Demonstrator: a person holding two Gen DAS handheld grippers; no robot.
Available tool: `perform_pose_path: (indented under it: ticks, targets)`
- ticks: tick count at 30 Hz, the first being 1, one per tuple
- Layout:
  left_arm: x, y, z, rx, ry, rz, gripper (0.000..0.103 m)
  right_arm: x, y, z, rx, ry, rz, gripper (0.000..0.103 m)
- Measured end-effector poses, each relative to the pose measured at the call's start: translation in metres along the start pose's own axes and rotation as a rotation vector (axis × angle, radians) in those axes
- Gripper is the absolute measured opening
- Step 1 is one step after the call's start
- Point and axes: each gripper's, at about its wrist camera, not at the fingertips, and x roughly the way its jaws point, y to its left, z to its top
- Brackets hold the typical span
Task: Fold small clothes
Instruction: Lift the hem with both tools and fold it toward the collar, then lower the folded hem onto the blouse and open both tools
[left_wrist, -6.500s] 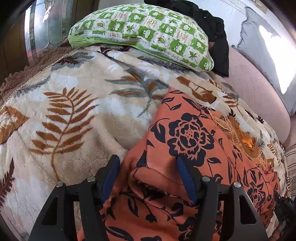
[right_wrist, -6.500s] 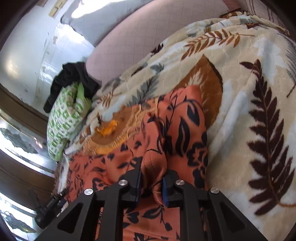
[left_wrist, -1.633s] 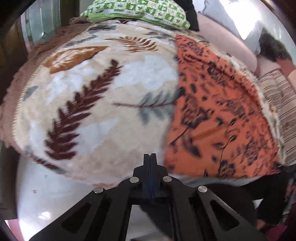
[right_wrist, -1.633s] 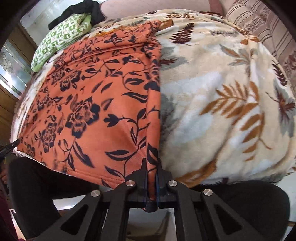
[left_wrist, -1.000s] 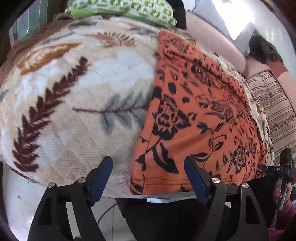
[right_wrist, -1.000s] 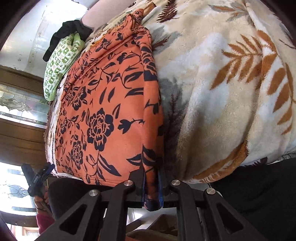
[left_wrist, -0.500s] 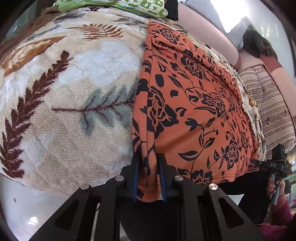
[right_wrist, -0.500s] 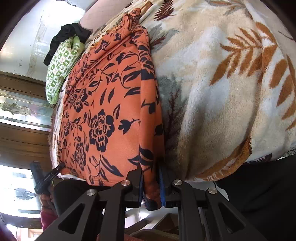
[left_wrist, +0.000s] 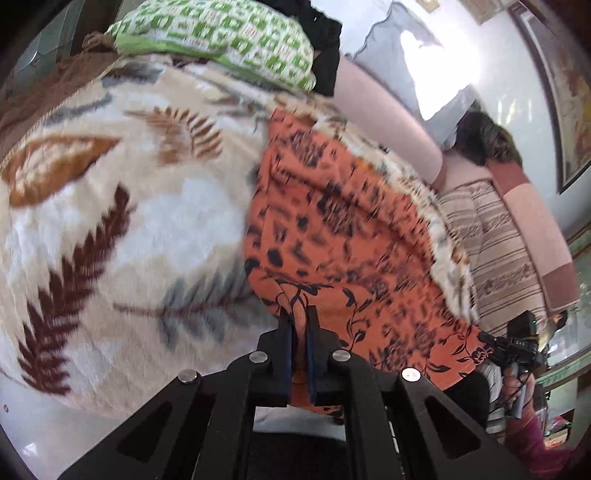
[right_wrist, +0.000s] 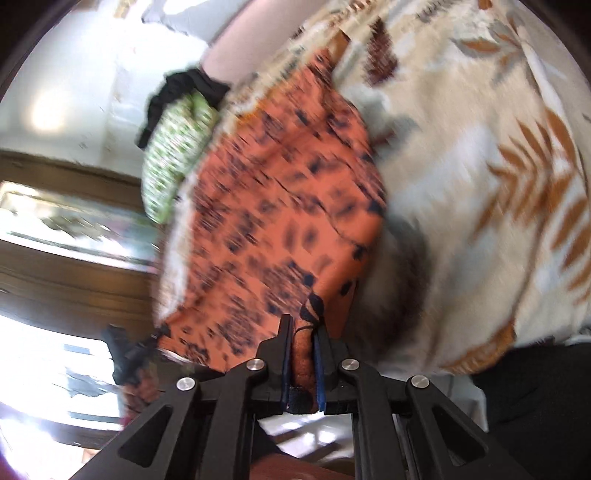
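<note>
An orange garment with a black flower print (left_wrist: 343, 236) lies spread along the bed on a cream blanket. My left gripper (left_wrist: 299, 314) is shut on its near left corner, the cloth pinched between the blue pads and lifted off the blanket. In the right wrist view the same garment (right_wrist: 280, 221) runs away from me, and my right gripper (right_wrist: 303, 325) is shut on its near right corner, which is also raised. Both views are blurred by motion. The right gripper (left_wrist: 517, 343) shows at the garment's far corner in the left wrist view.
The cream blanket with brown fern leaves (left_wrist: 110, 229) covers the bed. A green checked pillow (left_wrist: 221, 40) and a black cloth (left_wrist: 325, 44) lie at the head. A pink headboard (left_wrist: 388, 110) and a striped cushion (left_wrist: 491, 236) flank the right side.
The left jaws closed on the garment's near corner. Both grippers then rose, lifting the near hem off the blanket edge.
</note>
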Motion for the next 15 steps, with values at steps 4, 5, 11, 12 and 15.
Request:
perform_pose_path:
  ticks: [4,5,11,12,15]
  targets:
    - [-0.009,-0.010,0.050,-0.006,-0.036,-0.031,0.006,-0.012,0.023,0.045,-0.012,-0.067,0.070,0.010]
    - [-0.006,-0.014,0.065,-0.008,-0.043,-0.033,0.006,-0.014,0.029,0.059,-0.019,-0.092,0.084,0.010]
    - [0.038,-0.030,0.168,-0.025,-0.048,-0.003,0.006,-0.008,0.057,0.167,-0.029,-0.228,0.105,0.010]
    - [0.049,-0.033,0.183,-0.027,-0.044,0.013,0.006,-0.004,0.061,0.183,-0.059,-0.248,0.053,0.010]
    - [0.073,-0.039,0.197,-0.028,-0.042,-0.003,0.006,0.019,0.066,0.208,-0.092,-0.186,0.012,0.011]
